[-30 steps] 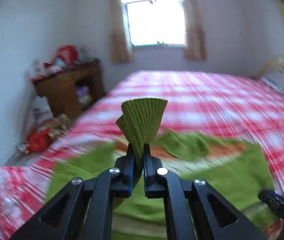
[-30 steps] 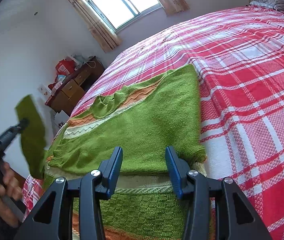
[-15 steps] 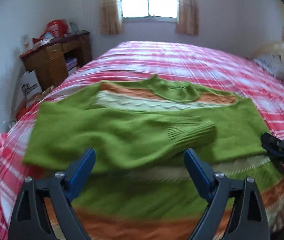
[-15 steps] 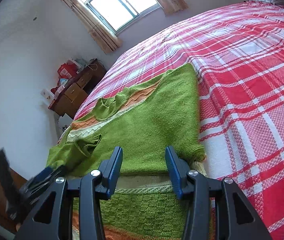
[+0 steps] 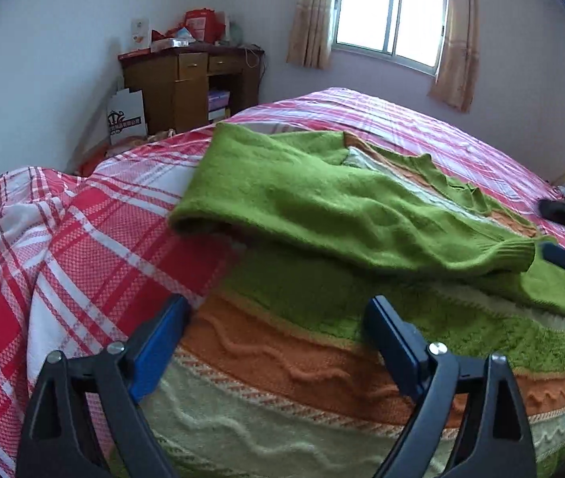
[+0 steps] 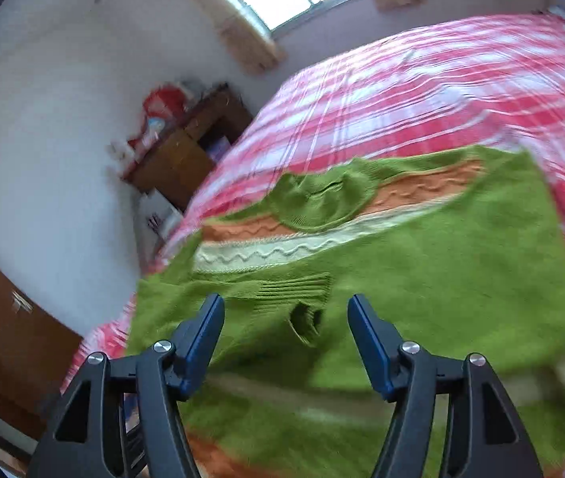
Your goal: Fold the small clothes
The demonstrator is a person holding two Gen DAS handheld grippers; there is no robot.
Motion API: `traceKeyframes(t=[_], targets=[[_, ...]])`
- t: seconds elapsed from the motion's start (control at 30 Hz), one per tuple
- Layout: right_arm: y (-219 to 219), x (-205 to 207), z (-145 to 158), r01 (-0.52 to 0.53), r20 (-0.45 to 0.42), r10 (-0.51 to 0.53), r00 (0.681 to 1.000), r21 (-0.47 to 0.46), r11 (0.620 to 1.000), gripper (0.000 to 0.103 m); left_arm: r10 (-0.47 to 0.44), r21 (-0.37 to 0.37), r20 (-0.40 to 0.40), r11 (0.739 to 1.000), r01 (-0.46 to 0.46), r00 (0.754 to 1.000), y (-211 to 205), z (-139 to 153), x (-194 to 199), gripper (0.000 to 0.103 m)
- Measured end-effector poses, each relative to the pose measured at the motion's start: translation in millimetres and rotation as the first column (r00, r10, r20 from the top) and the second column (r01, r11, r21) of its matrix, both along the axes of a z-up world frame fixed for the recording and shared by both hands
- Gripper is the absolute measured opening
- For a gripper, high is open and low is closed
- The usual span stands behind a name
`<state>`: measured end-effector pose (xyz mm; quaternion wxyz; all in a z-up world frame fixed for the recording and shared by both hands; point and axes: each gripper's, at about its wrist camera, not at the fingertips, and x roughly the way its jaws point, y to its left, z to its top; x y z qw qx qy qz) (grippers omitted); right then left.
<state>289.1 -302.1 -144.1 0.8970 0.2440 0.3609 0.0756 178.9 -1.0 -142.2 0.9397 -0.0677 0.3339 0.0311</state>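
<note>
the green sweater (image 5: 322, 207) lies flat on the red plaid bedspread (image 5: 83, 239), one sleeve (image 5: 362, 219) folded across its chest. the left gripper (image 5: 278, 342) hangs over the striped hem with its jaws spread wide, holding nothing. the right gripper (image 6: 284, 330) hangs above the sleeve's ribbed cuff (image 6: 298, 286), its jaws also wide apart and empty.

only the left wrist view shows the sweater's lower orange and cream bands, the rumpled bedspread corner, and the right gripper's dark tip at the far right edge. only the right wrist view, which is blurred, shows the neckline (image 6: 318, 203) straight on. a white paper bag (image 5: 127, 115) beside the wooden desk (image 5: 186, 83) carries a dark logo whose writing is too small to read
</note>
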Motion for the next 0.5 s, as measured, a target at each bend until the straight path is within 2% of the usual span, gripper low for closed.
traceKeyframes(t=[0.1,0.13,0.17,0.2,0.27,0.33,0.4,0.5], targets=[[27,27,-20,-0.045,-0.080,0.038,0.996,-0.083,0.996,0.065,-0.013,0.003,0.000,1.000,0.013,1.000,-1,-2,0,0.100],[35,29,-23,-0.054,-0.084,0.045,0.995,-0.117,0.992,0.060,-0.018,0.005,-0.001,1.000,0.018,1.000,0,-2,0,0.101],[45,29,-24,-0.048,-0.071,0.035,0.997,-0.190,0.981,0.046,-0.025,0.007,-0.002,1.000,0.025,1.000,0,-3,1,0.103],[54,28,-23,-0.047,-0.060,0.032,0.998,-0.262,0.964,0.039,-0.027,0.009,-0.003,1.000,0.027,1.000,1,-3,2,0.103],[56,28,-23,-0.054,-0.062,0.038,0.997,-0.292,0.955,0.025,-0.026,0.009,-0.001,1.000,0.026,1.000,1,-4,2,0.103],[55,27,-19,-0.059,-0.055,0.045,0.997,-0.295,0.954,0.017,-0.027,0.005,0.002,1.000,0.027,1.000,3,-4,2,0.103],[55,23,-8,-0.058,-0.026,0.052,0.998,-0.316,0.947,0.015,-0.029,-0.002,0.005,1.000,0.029,1.000,4,-4,2,0.103],[51,11,27,-0.011,0.077,0.039,0.996,-0.340,0.940,0.015,-0.030,-0.004,0.004,1.000,0.030,1.000,4,-4,2,0.103]])
